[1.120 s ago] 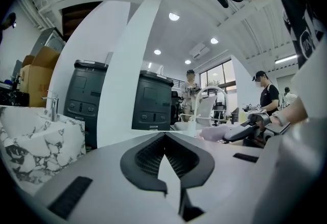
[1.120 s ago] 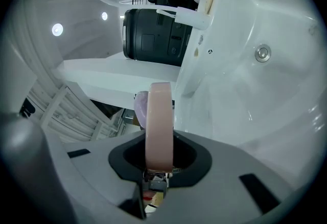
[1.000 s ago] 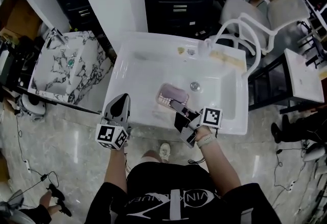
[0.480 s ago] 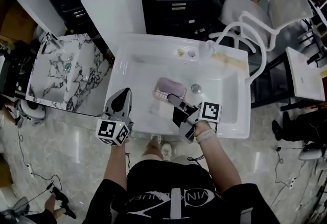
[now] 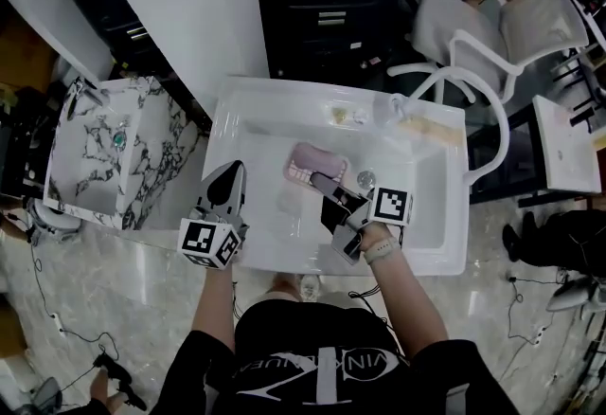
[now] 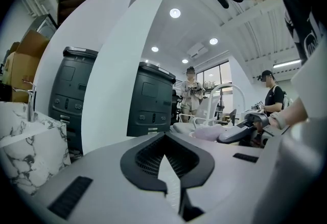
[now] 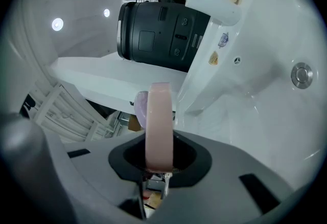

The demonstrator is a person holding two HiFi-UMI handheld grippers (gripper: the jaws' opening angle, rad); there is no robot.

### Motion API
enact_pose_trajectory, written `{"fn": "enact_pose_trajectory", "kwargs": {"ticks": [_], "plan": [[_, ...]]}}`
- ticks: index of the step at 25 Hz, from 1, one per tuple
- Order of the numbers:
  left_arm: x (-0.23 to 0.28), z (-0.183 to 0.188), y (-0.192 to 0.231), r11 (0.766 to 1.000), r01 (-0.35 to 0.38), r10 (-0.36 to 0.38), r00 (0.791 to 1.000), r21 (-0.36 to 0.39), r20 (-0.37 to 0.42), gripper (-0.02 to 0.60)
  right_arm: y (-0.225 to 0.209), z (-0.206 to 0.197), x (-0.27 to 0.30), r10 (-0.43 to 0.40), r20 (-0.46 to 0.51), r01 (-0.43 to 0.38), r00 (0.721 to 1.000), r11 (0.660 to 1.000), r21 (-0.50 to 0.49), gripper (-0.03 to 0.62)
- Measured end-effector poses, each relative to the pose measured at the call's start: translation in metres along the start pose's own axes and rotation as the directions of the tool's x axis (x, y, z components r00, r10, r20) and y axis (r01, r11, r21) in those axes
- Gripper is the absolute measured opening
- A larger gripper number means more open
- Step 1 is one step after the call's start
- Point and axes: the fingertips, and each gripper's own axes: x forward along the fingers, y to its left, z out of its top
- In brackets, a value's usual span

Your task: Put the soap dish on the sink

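Carrying the soap dish (image 5: 311,163) farther across the sink (image 5: 284,89) basin than a second ago, I keep my right tongs (image 5: 317,181) clamped on its rim, so set-down looks close. My left tongs (image 5: 230,172) are closed and empty.

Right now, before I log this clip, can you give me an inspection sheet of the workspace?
Surface: white sink, basin bare around the drain.
Job's things: pink soap dish, gripped over the basin, not yet released.
Clutter: small items on the sink's back ledge, too small to name.
Grippers: left gripper shut, nothing between its jaws, at the sink's front left; right gripper shut on the soap dish.
Cables: loose cable on the floor at left.
Surroundings: marble sink at left, black cabinets behind, white chairs at upper right, a person standing beyond.
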Motion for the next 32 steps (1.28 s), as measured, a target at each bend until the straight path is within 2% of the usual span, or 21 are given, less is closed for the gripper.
{"fn": "enact_pose_trajectory", "kwargs": {"ticks": [12,32], "plan": [[0.045,-0.002,0.032,1.0,0.012,-0.013,1.0,-0.026,-0.027,0.014,-0.006,0.037,0.044,-0.027,-0.011,0.027,1.0,1.0,0.009,0.071],[0.101,-0.023,0.052,0.995,0.053,-0.061,0.994,-0.086,-0.09,0.014,-0.021,0.075,0.101,-0.036,-0.017,0.037,0.999,0.997,0.064,0.071]]}}
